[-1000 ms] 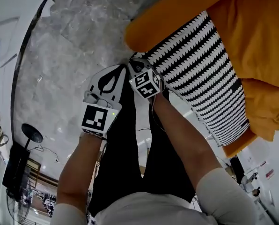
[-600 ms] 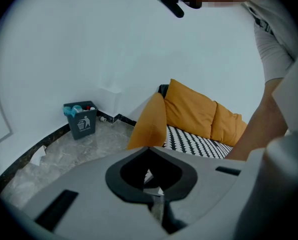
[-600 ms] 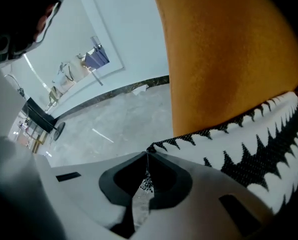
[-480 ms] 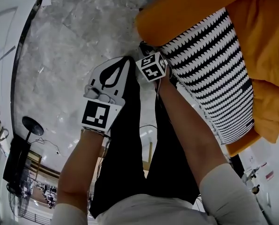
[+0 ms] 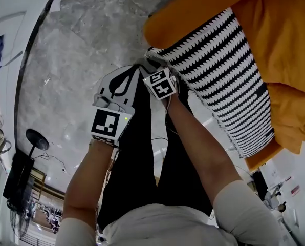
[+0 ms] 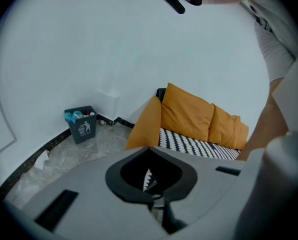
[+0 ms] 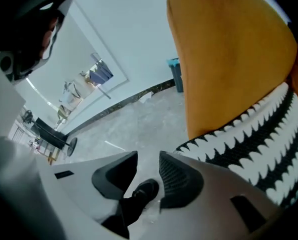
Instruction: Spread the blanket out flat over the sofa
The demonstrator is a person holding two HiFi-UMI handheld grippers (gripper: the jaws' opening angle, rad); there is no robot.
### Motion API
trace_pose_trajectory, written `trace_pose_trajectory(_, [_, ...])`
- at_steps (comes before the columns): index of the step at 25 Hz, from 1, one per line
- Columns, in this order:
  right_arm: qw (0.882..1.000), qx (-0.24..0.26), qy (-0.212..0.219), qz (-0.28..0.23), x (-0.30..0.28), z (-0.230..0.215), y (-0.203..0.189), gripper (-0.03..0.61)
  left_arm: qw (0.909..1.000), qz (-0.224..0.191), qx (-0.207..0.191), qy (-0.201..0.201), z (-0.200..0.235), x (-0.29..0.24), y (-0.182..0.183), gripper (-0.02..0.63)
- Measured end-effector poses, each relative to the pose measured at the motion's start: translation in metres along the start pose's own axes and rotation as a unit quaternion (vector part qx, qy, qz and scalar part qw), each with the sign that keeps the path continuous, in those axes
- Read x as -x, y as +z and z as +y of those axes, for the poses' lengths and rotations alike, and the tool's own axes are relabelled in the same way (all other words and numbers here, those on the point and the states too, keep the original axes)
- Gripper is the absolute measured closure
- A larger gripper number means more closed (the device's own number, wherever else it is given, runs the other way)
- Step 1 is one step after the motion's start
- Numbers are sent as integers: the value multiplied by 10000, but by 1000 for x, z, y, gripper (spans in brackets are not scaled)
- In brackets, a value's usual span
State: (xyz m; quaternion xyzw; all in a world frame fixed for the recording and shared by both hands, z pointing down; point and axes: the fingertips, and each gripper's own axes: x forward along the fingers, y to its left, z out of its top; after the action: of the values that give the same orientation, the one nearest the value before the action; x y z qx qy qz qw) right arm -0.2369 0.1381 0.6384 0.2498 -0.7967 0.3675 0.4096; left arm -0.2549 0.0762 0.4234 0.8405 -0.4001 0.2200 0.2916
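R tool (image 7: 148,176) has just been opening its jaws, now released w/ nothing btwn them, hovering near blanket (image 5: 224,76) corner; L tool (image 6: 156,198) is sitting clenched, empty. Blanket is lying across orange sofa (image 5: 193,14) seat

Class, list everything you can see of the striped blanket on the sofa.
The blanket looks knitted, with black-and-white sawtooth stripes. It lies spread fairly flat over the seat of the orange sofa. One end lies against the armrest, and its back edge meets the orange cushions. Its front edge runs along the seat front.
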Motion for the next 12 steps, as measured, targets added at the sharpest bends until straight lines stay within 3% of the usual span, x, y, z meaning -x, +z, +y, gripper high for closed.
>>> trace_pose_trajectory(5, [9987,55,-32,-497,81,16,23,428,9992,-329,-234,-18,-30,23,53,604])
trace_pose_trajectory(12, [9874,407,-349,-1490,245,22,102,430,9951,-837,-503,-176,-78,69,160,604])
